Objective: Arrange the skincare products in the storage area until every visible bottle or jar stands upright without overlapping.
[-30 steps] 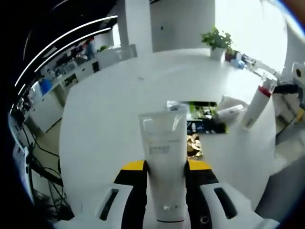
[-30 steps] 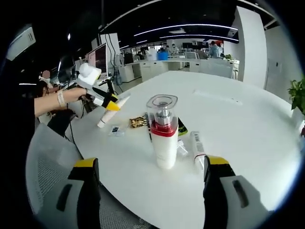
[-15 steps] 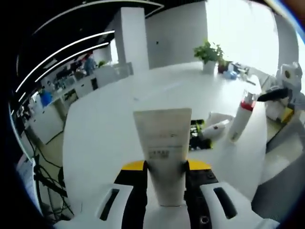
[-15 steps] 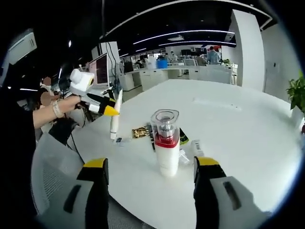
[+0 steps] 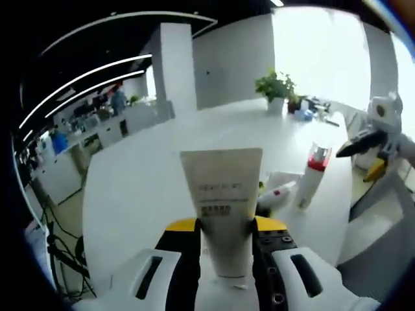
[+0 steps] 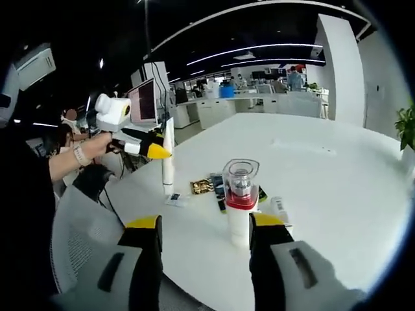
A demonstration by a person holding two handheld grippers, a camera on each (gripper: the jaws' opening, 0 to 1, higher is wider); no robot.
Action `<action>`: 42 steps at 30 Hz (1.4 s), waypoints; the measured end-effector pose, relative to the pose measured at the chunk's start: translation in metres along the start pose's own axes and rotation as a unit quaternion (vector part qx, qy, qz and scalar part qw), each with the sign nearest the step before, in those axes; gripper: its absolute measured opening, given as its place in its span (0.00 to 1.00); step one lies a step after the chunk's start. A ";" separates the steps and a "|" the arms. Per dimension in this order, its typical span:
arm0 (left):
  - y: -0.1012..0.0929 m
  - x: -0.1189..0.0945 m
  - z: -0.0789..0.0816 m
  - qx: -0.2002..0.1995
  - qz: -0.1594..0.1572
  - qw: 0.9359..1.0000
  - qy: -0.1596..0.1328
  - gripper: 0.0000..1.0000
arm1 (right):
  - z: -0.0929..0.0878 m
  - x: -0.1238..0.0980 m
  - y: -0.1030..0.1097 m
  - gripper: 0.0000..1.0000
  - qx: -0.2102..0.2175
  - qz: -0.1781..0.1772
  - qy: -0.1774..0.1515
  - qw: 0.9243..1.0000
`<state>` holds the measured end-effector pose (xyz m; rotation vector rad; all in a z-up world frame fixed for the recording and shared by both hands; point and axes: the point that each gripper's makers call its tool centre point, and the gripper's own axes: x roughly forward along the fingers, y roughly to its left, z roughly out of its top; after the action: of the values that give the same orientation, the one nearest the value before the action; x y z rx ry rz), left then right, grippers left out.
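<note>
Your left gripper [image 5: 225,228] pinches one white tube [image 5: 222,207], label unreadable. Your right gripper [image 6: 205,223] stands spread, one red-banded pump bottle [image 6: 240,212] at 12 o'clock on table [image 6: 337,188].

Left gripper view: strong daylight from window wall [image 5: 337,58] at upper right, blown out, washing white table [image 5: 139,188] pale; whole frame soft, hazy. Right gripper view: dim dark ceiling, bright LED strips [image 6: 259,52], sharper focus, soft shadows on table. Both: heavy fisheye bending at edges.
</note>
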<state>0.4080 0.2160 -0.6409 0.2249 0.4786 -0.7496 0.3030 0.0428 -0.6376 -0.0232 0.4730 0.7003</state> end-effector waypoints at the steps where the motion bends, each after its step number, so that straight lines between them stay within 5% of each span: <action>1: -0.008 0.001 0.000 0.001 -0.005 1.000 -0.001 0.25 | 0.002 0.001 0.002 0.49 0.003 0.003 -0.004 1.000; 21: -0.078 0.017 0.008 0.008 -0.071 0.997 -0.017 0.26 | 0.029 0.016 0.024 0.37 0.017 0.037 -0.041 0.998; 42: -0.121 0.026 0.005 0.034 -0.091 0.995 -0.019 0.26 | 0.043 0.042 0.022 0.24 0.037 0.035 -0.054 0.997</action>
<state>0.3416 0.1122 -0.6523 0.2328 0.4405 -0.9470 0.3344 0.0934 -0.6139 0.1008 0.3966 0.7483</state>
